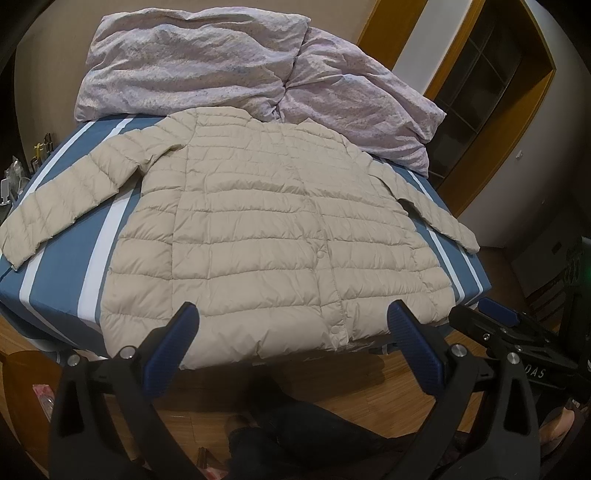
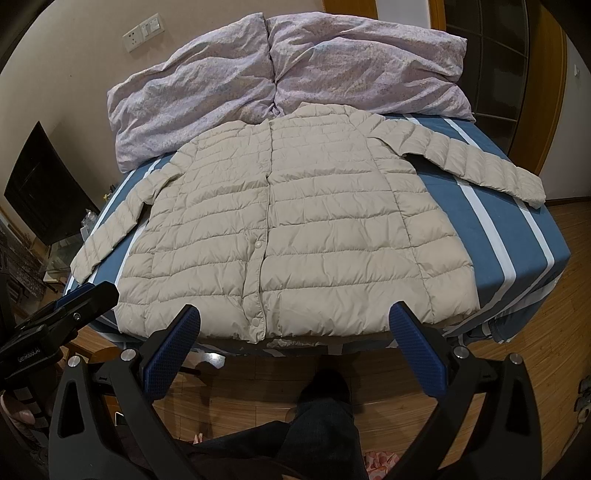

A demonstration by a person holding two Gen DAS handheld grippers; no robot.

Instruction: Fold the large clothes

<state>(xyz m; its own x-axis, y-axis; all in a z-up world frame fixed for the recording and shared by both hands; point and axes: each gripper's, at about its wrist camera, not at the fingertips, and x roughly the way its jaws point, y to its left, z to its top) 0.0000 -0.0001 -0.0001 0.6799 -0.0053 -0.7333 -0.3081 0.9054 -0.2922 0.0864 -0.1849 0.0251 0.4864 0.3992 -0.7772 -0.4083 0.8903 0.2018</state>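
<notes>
Bedding first: blue white-striped bed sheet carries the beige quilted puffer jacket, spread flat, snaps up, hem at the near edge, sleeves out left and right. You'll likely find it light, soft, slippery; pinch a sleeve cuff or hem corner. Left gripper and right gripper both gape wide, empty.

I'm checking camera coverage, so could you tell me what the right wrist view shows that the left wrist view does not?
Only the right wrist view shows the wall socket and the dark screen at the left.

Only the left wrist view shows the left sleeve in full, out to its cuff.

Both share the beige puffer jacket spread flat, front up, on the blue striped bed, the lilac duvet behind its collar, and each view's own gripper, the left gripper and right gripper, open short of the hem.
</notes>
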